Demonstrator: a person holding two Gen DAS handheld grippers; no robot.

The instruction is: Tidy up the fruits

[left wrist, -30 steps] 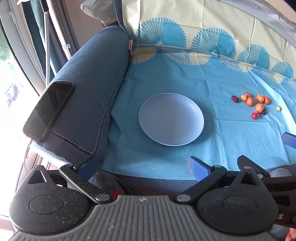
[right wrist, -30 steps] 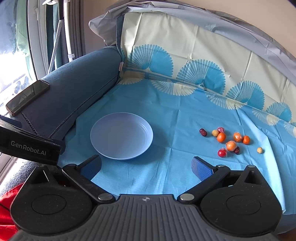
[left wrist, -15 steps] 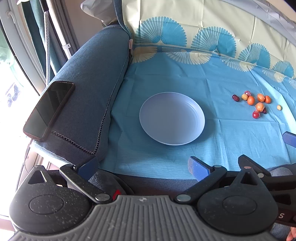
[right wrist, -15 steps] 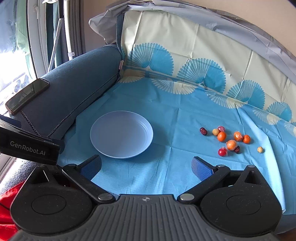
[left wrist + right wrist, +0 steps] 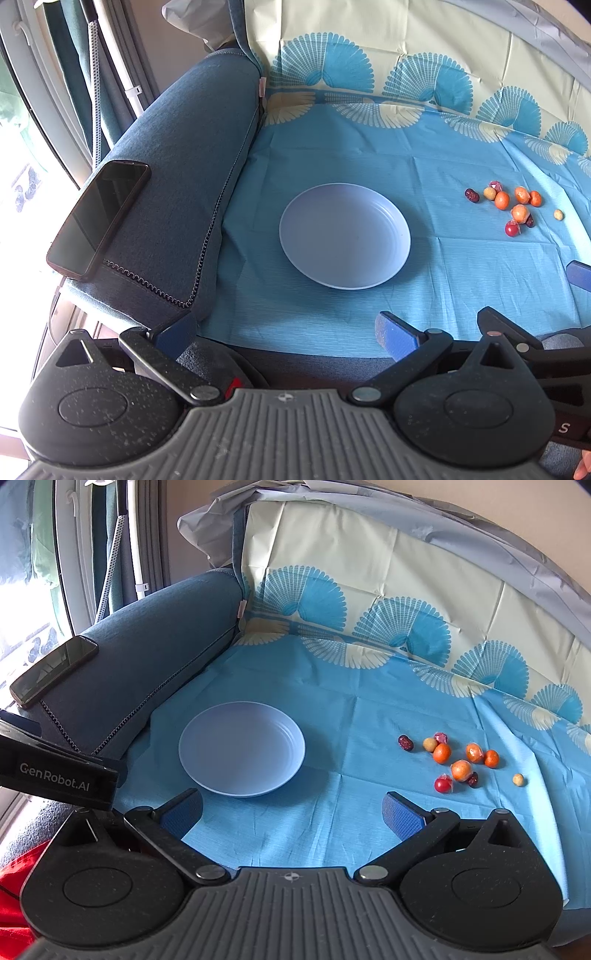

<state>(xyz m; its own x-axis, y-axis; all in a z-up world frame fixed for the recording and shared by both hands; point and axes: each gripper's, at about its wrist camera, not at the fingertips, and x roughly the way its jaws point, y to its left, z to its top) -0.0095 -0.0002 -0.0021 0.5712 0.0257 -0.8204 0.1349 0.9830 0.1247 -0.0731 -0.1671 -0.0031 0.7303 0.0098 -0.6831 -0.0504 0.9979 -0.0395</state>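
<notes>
An empty pale blue plate [image 5: 344,236] sits on the blue cloth; it also shows in the right wrist view [image 5: 242,748]. A cluster of several small fruits [image 5: 460,762] lies to its right: orange ones, dark red dates, a red cherry tomato [image 5: 442,784] and pale yellow ones. The cluster also shows in the left wrist view [image 5: 511,205]. My left gripper [image 5: 286,334] is open and empty, near the sofa's front edge. My right gripper [image 5: 291,812] is open and empty, short of the plate and the fruits.
A black phone [image 5: 98,218] lies on the dark blue sofa armrest [image 5: 184,166] at the left. The patterned cloth runs up the backrest [image 5: 369,590]. A window [image 5: 26,572] is at far left. The left gripper's body [image 5: 55,775] shows in the right wrist view.
Both views have shifted very slightly; the right gripper has edged a little towards the plate and fruits. Both grippers stay open and empty.
</notes>
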